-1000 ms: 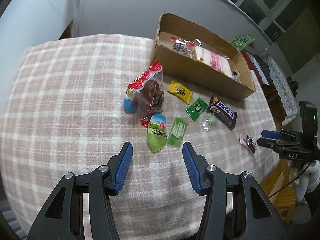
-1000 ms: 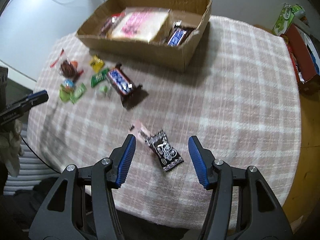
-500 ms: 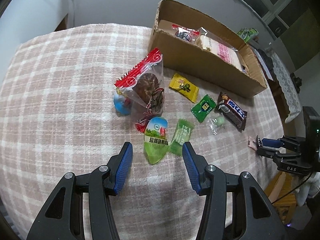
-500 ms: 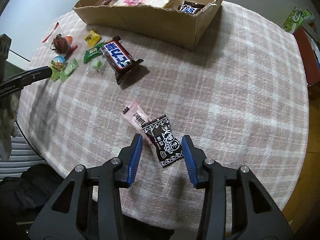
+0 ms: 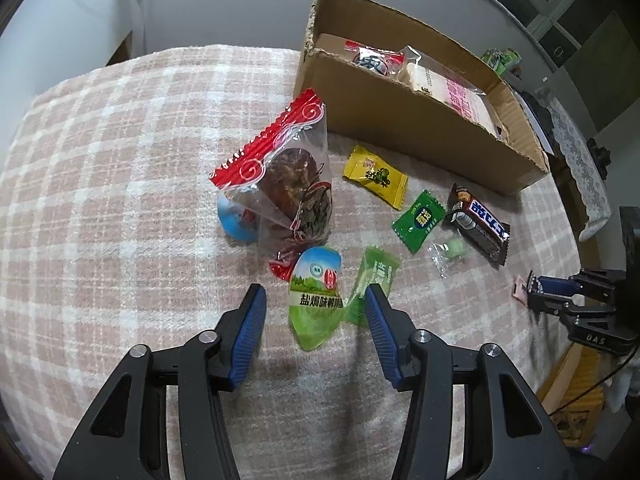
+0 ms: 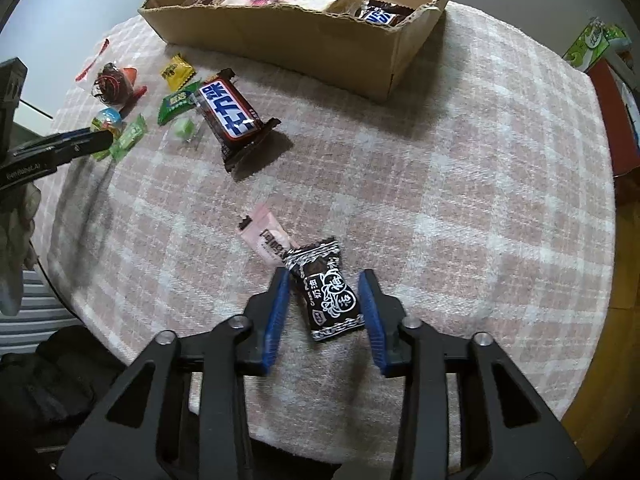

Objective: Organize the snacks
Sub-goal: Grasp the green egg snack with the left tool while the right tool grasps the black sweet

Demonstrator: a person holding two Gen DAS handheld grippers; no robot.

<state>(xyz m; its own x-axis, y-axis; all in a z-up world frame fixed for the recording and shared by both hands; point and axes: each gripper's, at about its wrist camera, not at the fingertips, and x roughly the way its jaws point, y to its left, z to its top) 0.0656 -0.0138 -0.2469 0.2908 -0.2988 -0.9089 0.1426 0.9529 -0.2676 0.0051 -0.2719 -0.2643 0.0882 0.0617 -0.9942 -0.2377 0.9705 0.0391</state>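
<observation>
Both wrist views look down, sharing the cardboard box (image 5: 404, 116).

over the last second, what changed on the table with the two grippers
The right gripper sank over the black candy and its jaws are closing around it, not yet clamped. The left gripper came down towards the green pouch, jaws closing slightly. The snacks and cardboard box stayed put.

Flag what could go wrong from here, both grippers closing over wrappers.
1. The right gripper is closing around the black candy packet, which overlaps the pink sachet; the sachet may get dragged along.
2. The left gripper is closing with the green-and-blue egg snack pack between its jaws, and its right finger sits over the light green candy wrapper; it could pinch both.
3. Both packets lie flat on soft plaid cloth; pads might snag fabric.
</observation>
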